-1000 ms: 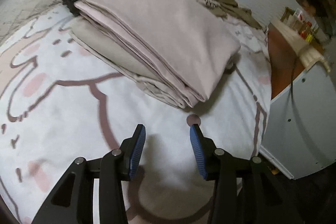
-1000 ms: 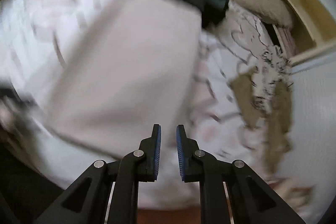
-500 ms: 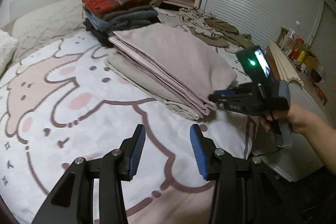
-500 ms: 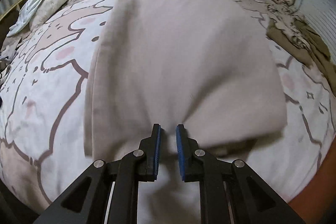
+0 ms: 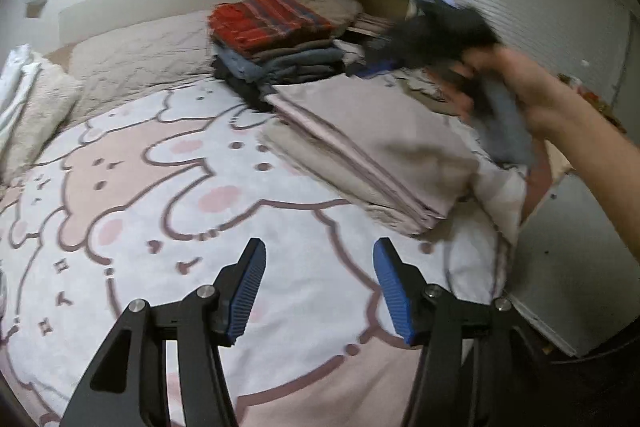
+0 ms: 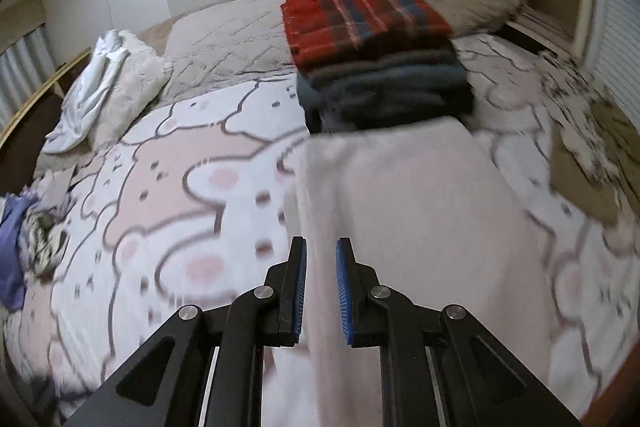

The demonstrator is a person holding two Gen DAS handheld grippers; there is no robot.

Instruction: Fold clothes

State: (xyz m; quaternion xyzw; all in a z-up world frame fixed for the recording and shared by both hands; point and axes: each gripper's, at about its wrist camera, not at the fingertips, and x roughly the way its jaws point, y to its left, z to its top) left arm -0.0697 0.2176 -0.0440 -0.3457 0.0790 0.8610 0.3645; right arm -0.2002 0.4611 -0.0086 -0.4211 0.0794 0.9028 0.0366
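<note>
The beige folded garment (image 5: 372, 143) lies finished on the bed (image 5: 168, 195). The left hand-held gripper (image 5: 320, 287), just widened, is empty; the right hand-held gripper (image 6: 321, 291) is held narrowly apart, empty. An unfolded garment (image 6: 580, 131) must next be fetched.

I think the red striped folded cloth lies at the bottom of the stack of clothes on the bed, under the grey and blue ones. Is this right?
Not quite. The red striped folded cloth lies on top of the stack of clothes on the bed, above the grey and blue ones. The right wrist view shows it most clearly.
</note>
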